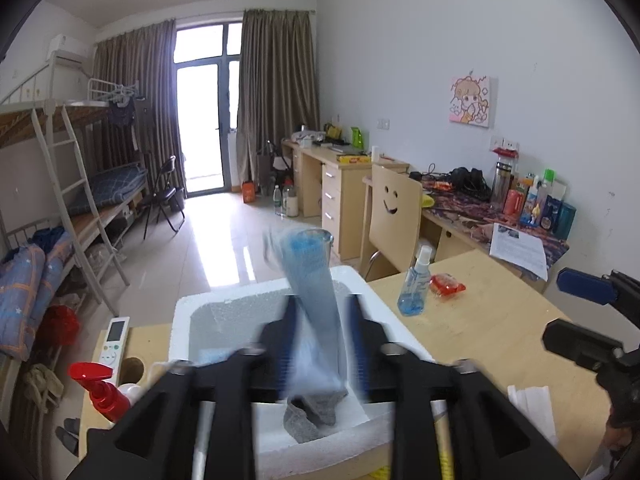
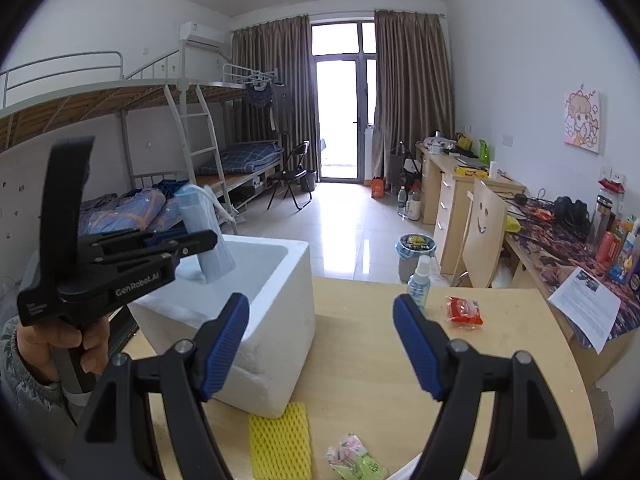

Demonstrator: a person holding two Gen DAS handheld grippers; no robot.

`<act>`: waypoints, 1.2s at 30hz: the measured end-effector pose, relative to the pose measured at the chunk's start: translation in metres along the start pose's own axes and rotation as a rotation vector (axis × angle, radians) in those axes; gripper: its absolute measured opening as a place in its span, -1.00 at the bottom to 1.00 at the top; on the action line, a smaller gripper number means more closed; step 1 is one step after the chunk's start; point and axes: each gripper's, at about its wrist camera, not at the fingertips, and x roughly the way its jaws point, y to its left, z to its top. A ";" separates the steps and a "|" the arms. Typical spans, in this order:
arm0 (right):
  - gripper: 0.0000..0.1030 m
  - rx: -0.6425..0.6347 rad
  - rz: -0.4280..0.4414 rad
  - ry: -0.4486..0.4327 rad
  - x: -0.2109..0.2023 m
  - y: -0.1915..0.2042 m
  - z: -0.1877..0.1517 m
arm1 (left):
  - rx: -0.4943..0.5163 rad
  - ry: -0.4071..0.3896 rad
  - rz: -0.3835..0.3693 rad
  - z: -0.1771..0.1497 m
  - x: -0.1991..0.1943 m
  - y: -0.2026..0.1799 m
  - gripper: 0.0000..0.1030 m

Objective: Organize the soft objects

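My left gripper (image 1: 322, 328) is shut on a light blue face mask (image 1: 310, 280) and holds it above the white foam box (image 1: 182, 320). A grey sock (image 1: 310, 414) lies inside the box below it. In the right wrist view the left gripper (image 2: 200, 242) holds the mask (image 2: 204, 232) over the foam box (image 2: 276, 344). My right gripper (image 2: 320, 344) is open and empty above the wooden table (image 2: 360, 360). A yellow foam net (image 2: 280, 440) and a floral tissue pack (image 2: 354, 456) lie on the table near it.
A blue spray bottle (image 2: 418, 284) and a red snack packet (image 2: 464, 310) stand at the table's far side. A red spray bottle (image 1: 100, 388) and a white remote (image 1: 114, 340) lie left of the box. A smiley chair (image 2: 482, 232) and cluttered desks stand to the right.
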 end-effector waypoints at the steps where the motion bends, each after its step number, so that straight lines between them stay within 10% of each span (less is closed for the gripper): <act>1: 0.52 0.005 0.000 -0.002 -0.001 -0.001 0.000 | -0.005 -0.003 0.003 0.000 -0.001 0.001 0.17; 3: 0.52 0.013 0.004 -0.003 -0.001 -0.003 0.001 | -0.011 -0.014 0.015 -0.001 -0.002 0.001 0.63; 8: 0.52 0.016 0.006 -0.009 -0.006 -0.005 -0.001 | -0.002 -0.039 0.041 -0.002 -0.009 -0.003 0.92; 18: 0.52 0.029 0.030 -0.016 -0.009 -0.009 -0.005 | -0.068 -0.121 0.040 -0.009 -0.060 -0.001 0.98; 36: 0.57 0.015 0.114 -0.027 -0.034 -0.005 -0.025 | -0.242 -0.294 0.153 -0.124 -0.125 -0.016 0.98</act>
